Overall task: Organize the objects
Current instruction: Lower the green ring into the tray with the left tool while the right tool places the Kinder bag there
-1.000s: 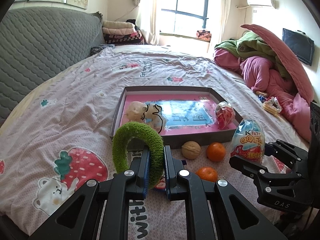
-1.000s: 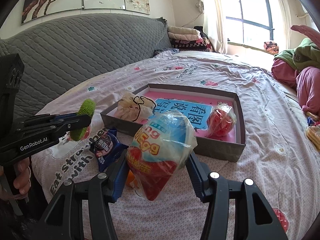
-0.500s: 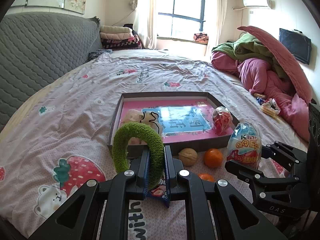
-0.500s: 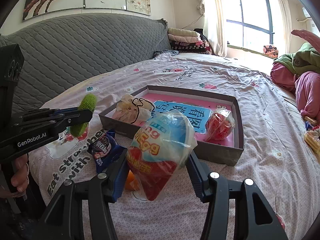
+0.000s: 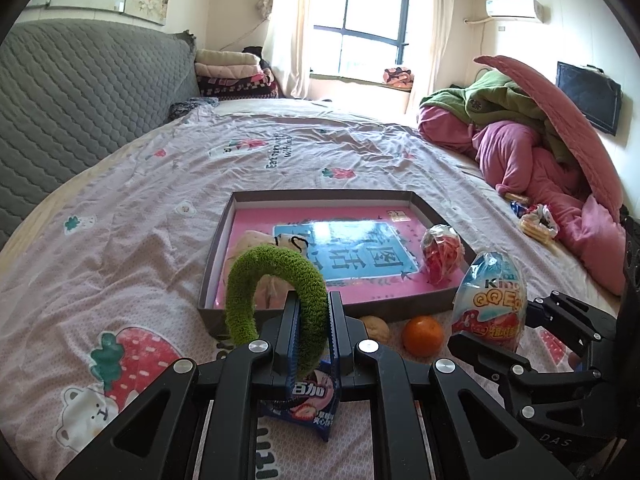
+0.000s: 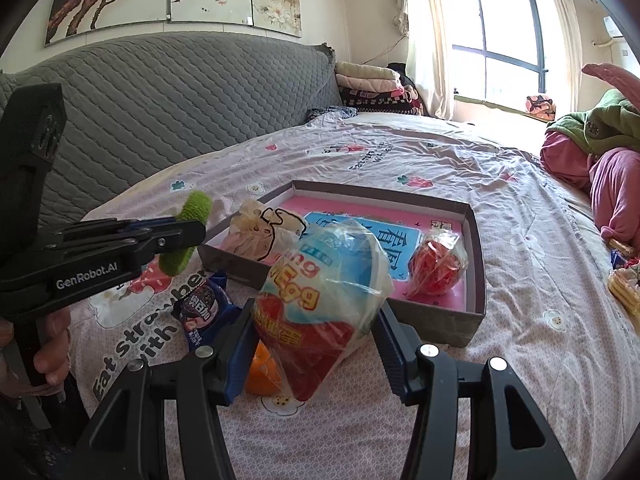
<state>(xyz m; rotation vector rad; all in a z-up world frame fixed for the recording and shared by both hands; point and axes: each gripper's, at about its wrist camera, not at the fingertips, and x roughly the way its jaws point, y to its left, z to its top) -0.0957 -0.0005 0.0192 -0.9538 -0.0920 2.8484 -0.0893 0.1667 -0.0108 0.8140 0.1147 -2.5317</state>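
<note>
Slid back a little from the shallow box (image 5: 424,206) on the bed (image 5: 120,208), both claws loaded as before
Left claw (image 5: 313,320) clamped tight on green fuzzy ring (image 5: 276,280), held upright before box's near wall; right claw (image 6: 316,330) partway open around wrapped egg toy (image 6: 324,292), held above orange (image 6: 262,372), beside blue snack packet (image 6: 204,310)

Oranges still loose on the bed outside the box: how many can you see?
1 for sure: an orange on the sheet just in front of the box, beside the walnut. The grippers hide part of the bed, so another may be there.
</note>
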